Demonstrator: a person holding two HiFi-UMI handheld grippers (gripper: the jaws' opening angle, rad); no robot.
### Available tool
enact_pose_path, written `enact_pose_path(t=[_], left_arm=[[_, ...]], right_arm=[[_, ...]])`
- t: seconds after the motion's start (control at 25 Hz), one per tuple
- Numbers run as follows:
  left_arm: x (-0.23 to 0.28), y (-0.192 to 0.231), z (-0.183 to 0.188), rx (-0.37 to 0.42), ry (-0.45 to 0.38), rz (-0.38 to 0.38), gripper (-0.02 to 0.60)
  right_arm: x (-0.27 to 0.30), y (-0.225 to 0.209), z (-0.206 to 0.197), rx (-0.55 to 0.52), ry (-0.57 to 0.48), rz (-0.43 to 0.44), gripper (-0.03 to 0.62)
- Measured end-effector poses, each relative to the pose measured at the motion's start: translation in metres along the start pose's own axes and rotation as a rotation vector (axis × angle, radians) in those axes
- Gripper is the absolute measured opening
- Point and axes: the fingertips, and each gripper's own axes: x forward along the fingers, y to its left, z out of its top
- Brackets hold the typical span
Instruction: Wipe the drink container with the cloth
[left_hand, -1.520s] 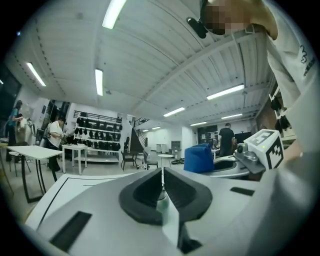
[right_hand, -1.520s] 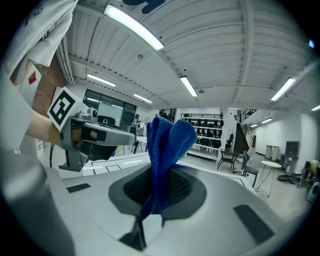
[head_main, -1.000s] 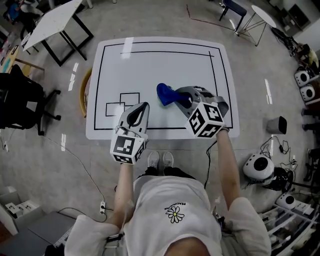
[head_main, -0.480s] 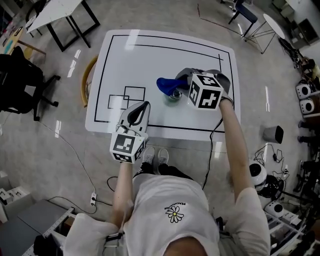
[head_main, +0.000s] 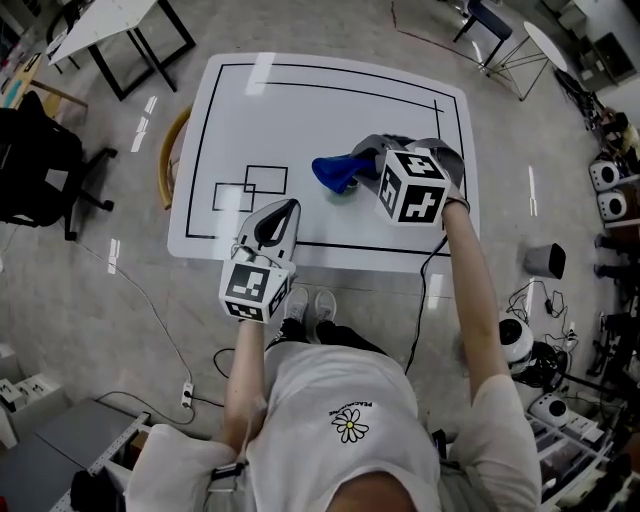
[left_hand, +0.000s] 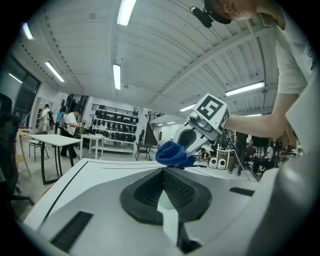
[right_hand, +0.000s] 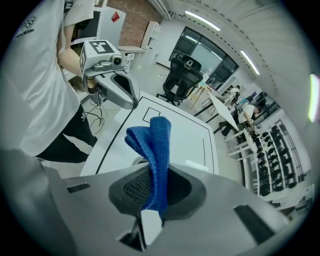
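Blue cloth (head_main: 333, 172) pinched in the closed jaws of the right gripper (head_main: 368, 166), its free end over the drink container (head_main: 346, 191). Container mid-table (head_main: 300, 110), mostly hidden, just below and ahead of those jaws. Left gripper (head_main: 281, 212) shut, empty, farther off at the near edge.

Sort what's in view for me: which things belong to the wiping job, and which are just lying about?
Job: blue cloth, gripped by the right gripper; drink container, mostly hidden under it.
Lying about: idle left gripper, shut and empty; black office chair; floor bin; power strip.
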Motion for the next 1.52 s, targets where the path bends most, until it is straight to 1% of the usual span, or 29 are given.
enact_pose_path(t=[0.24, 0.56, 0.8, 1.0, 1.28, 1.52], left_arm=[[-0.003, -0.007, -0.003, 0.006, 0.009, -0.015, -0.002], [-0.011, -0.018, 0.002, 0.041, 0.012, -0.036, -0.002], [-0.015, -0.025, 0.006, 0.045, 0.005, -0.045, -0.002], [-0.016, -0.030, 0.004, 0.047, 0.007, -0.058, -0.002], [-0.022, -0.030, 0.001, 0.047, 0.015, -0.057, -0.002], [-0.021, -0.029, -0.004, 0.043, 0.030, -0.059, -0.002]], right_arm=[[-0.004, 0.014, 0.002, -0.010, 0.005, -0.044, 0.043], [-0.004, 0.032, 0.005, 0.000, 0.002, -0.093, 0.043], [-0.007, 0.033, 0.002, 0.011, 0.006, -0.189, 0.043], [-0.005, 0.042, 0.002, 0.033, 0.001, -0.177, 0.043], [-0.004, 0.054, 0.004, 0.055, -0.008, -0.194, 0.043], [0.000, 0.065, 0.005, 0.067, -0.016, -0.179, 0.043]])
